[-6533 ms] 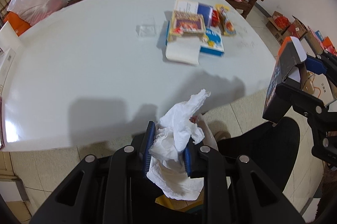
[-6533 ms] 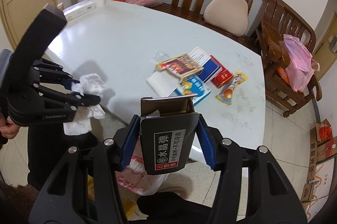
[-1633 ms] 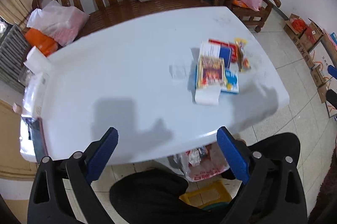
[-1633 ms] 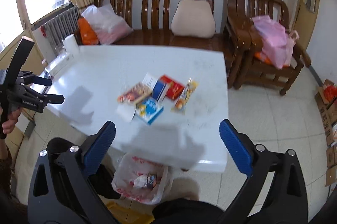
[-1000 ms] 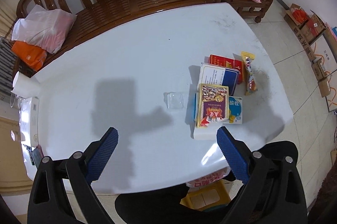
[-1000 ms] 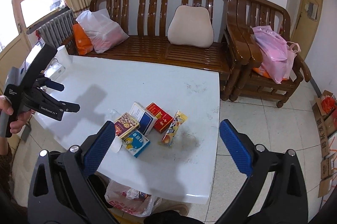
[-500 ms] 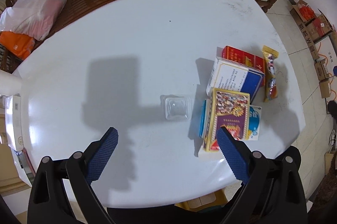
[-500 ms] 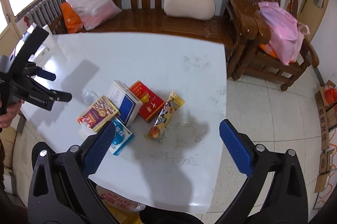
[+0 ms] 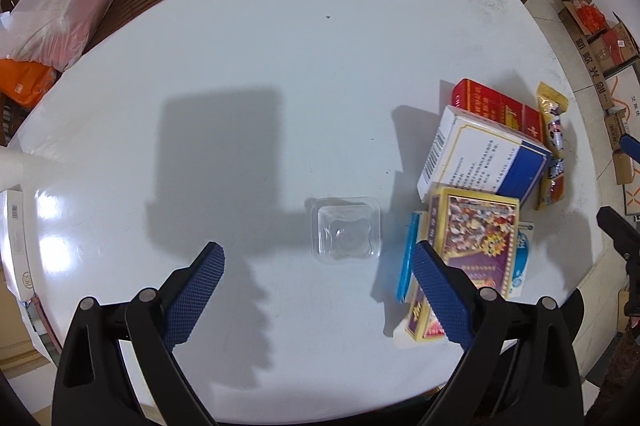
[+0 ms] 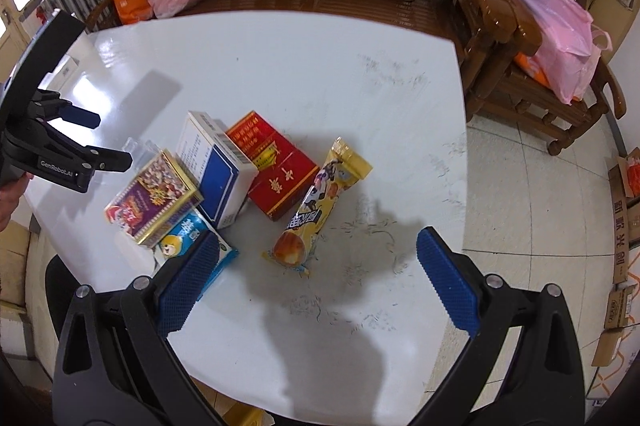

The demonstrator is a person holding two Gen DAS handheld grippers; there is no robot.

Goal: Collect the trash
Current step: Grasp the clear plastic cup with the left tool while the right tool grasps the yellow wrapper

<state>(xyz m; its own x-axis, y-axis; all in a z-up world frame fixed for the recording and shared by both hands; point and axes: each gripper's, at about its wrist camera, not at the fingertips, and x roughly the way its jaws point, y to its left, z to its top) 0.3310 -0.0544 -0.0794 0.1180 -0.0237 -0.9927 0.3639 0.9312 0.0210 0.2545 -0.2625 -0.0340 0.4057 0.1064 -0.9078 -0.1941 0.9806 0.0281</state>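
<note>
- Both grippers are hanging wide open and empty over the white table [image 9: 280, 46].
- I am holding the left gripper [image 9: 316, 278] above a clear plastic tray [image 9: 346, 229], lying left of the box pile.
- I am hovering the right gripper [image 10: 316, 266] over a yellow snack wrapper [image 10: 320, 206], beside the red box [image 10: 272, 168].
</note>
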